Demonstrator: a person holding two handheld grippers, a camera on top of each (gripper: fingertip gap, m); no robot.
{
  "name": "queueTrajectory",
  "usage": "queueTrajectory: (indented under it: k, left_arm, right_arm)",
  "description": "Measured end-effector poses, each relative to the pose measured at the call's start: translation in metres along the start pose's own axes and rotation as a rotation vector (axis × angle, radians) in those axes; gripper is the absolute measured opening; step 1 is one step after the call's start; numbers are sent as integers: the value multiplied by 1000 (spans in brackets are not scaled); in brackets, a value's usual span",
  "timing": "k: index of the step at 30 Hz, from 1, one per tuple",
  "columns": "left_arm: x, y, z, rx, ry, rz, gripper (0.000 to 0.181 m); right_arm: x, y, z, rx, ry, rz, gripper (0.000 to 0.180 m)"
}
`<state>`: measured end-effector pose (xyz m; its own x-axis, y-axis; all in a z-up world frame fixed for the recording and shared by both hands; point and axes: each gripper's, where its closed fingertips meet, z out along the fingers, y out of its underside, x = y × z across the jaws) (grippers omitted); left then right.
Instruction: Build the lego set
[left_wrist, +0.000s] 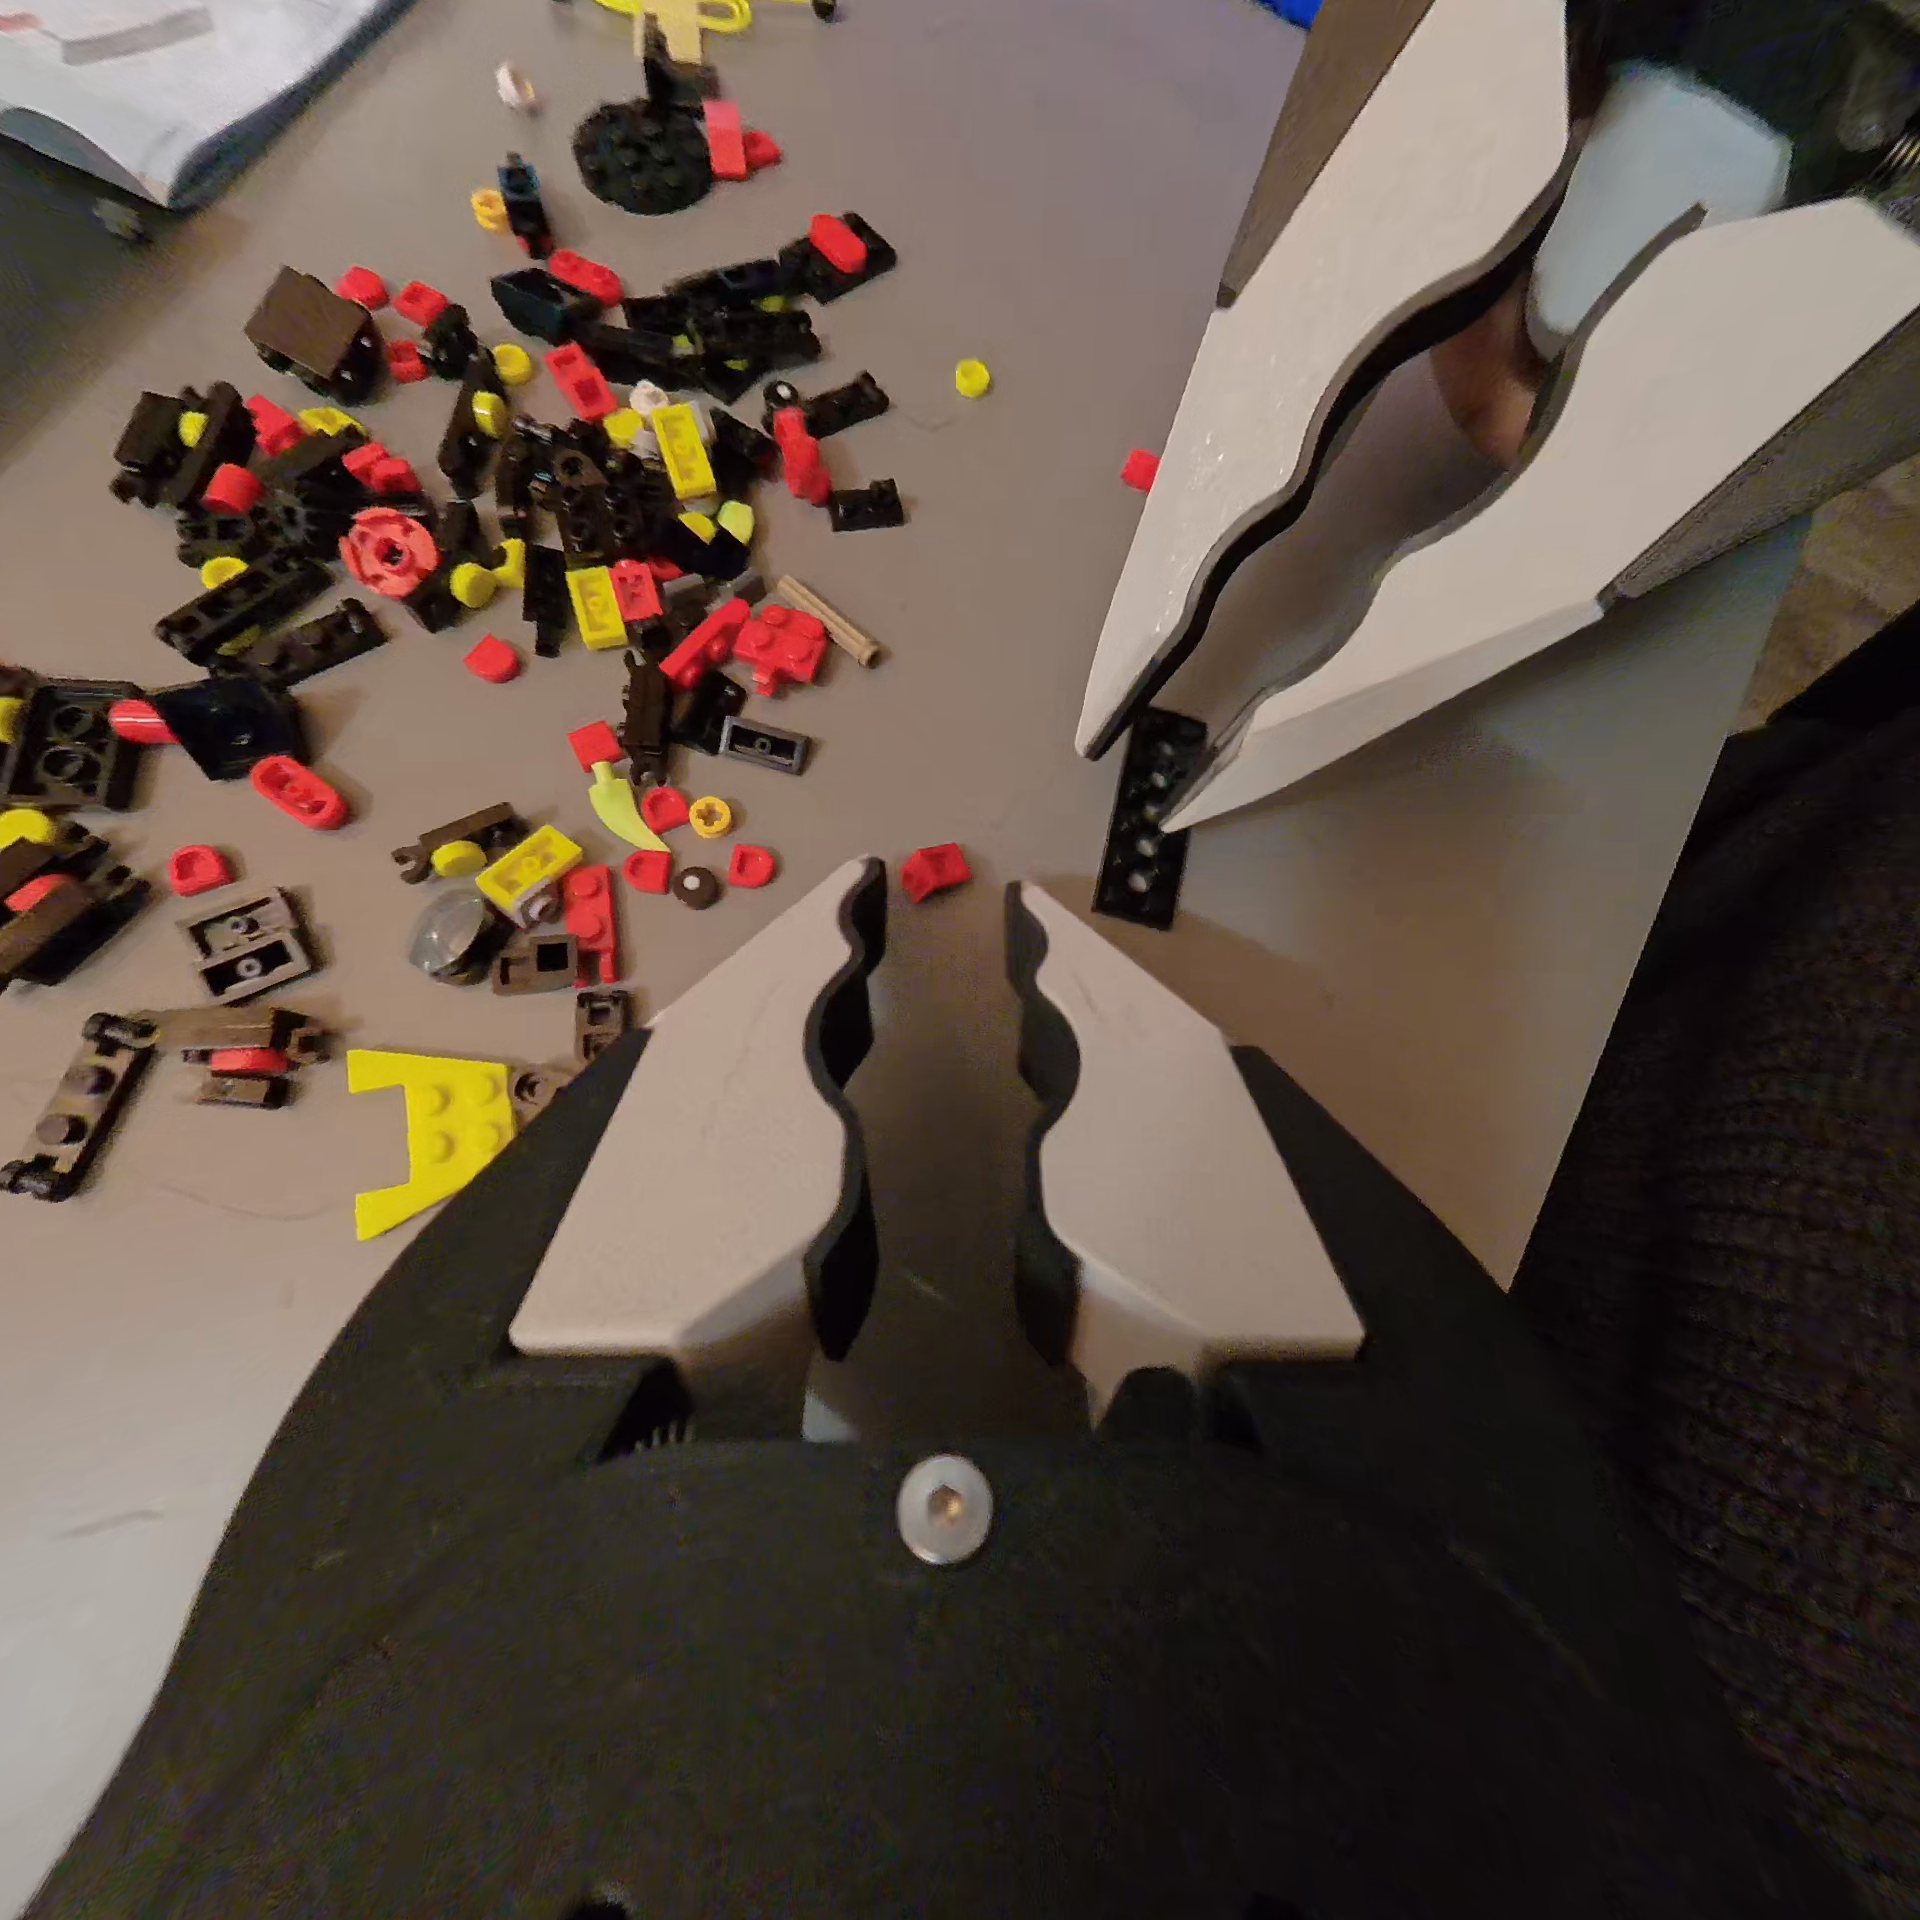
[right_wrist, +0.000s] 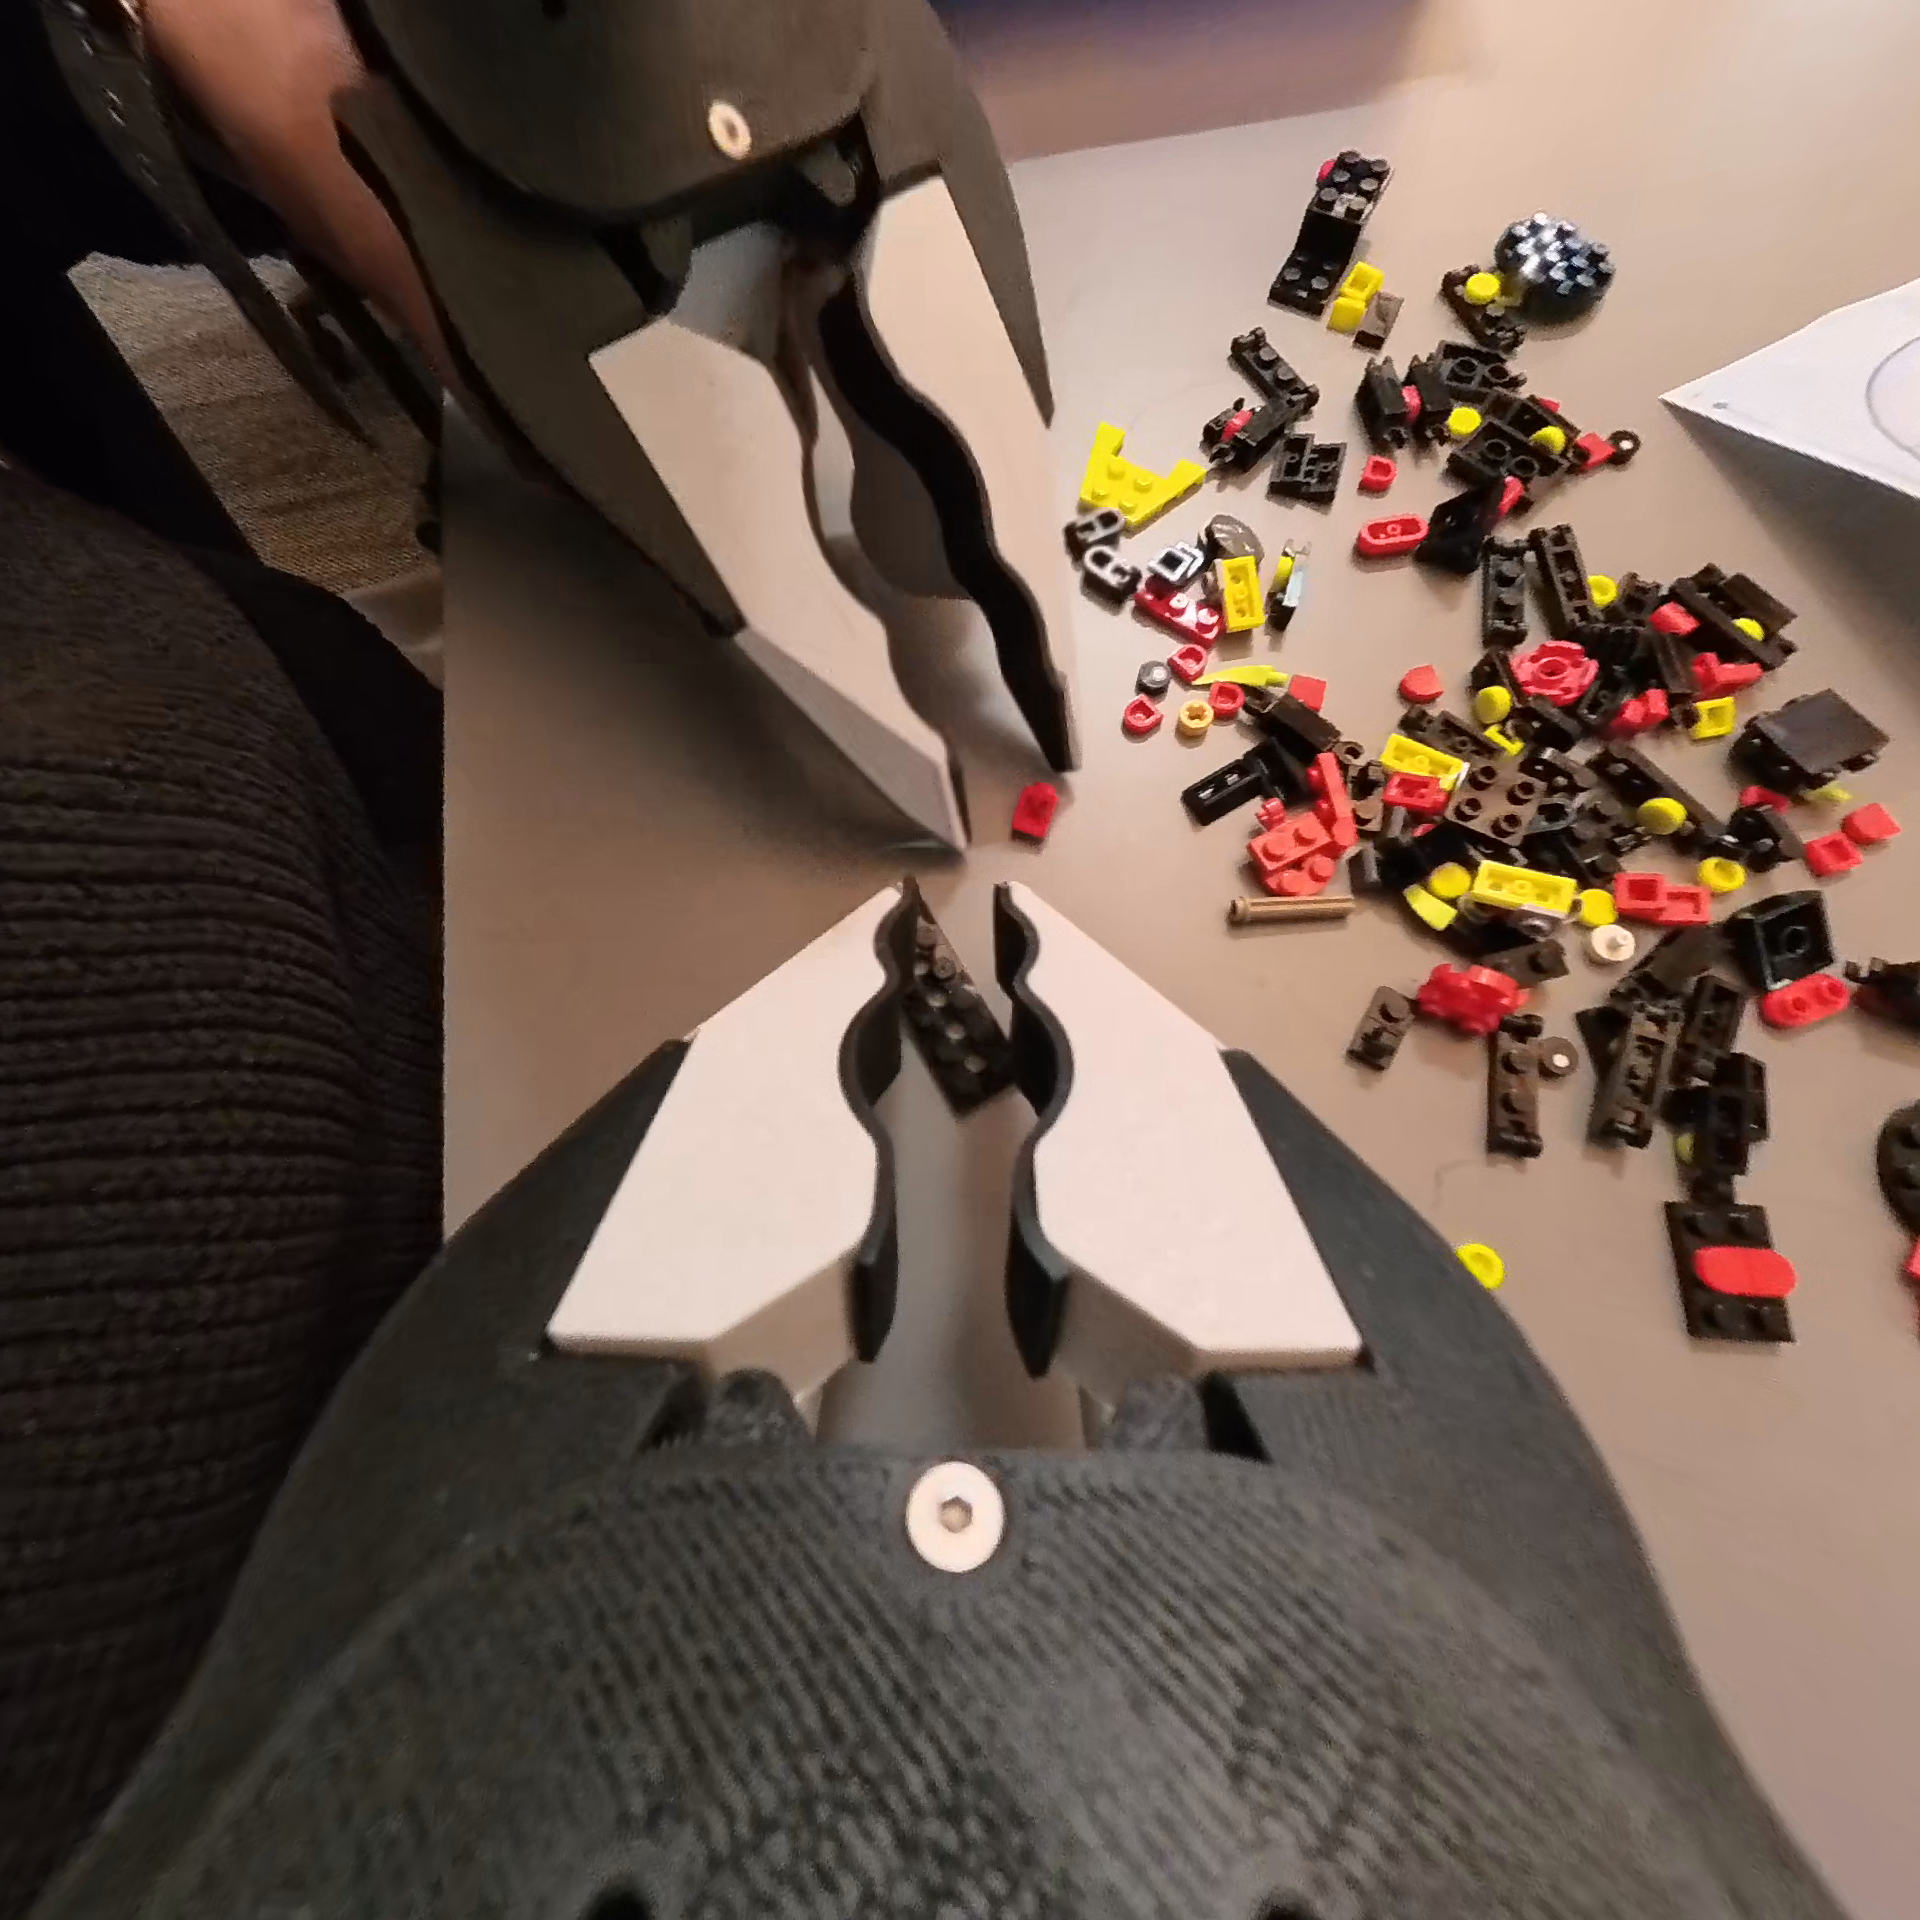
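My left gripper (left_wrist: 943, 883) is open and low over the grey table (left_wrist: 1039, 260). A small red piece (left_wrist: 935, 871) lies on the table right at its tips. In the right wrist view the same red piece (right_wrist: 1034, 810) lies between the tips of the left gripper (right_wrist: 1008, 800). My right gripper (right_wrist: 953, 896) is shut on a long black plate (right_wrist: 951, 1023) with a row of studs. In the left wrist view the right gripper (left_wrist: 1138, 784) stands just to the right, and the black plate (left_wrist: 1143, 831) hangs from its tips, its lower end near the table.
A loose pile of black, red and yellow pieces (left_wrist: 582, 499) covers the table to the left, also in the right wrist view (right_wrist: 1507, 790). A yellow wedge plate (left_wrist: 436, 1132) lies near my left gripper. An instruction booklet (left_wrist: 156, 83) lies at the far corner. Dark fabric (left_wrist: 1766, 1351) borders the table edge. Left and right tips are no more than a few centimetres apart.
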<state>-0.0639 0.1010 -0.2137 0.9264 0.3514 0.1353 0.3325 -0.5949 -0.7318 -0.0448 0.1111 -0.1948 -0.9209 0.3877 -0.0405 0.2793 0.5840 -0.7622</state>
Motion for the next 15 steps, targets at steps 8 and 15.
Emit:
queueTrajectory:
  k: [8,15]
  left_arm:
    - [0,1,7,-34,20,-6,12]
    - [5,-11,-2,48,100,-118,10]
  right_arm:
    - [-2,1,2,-10,-4,-9,13]
    - [6,-3,-2,16,34,-6,13]
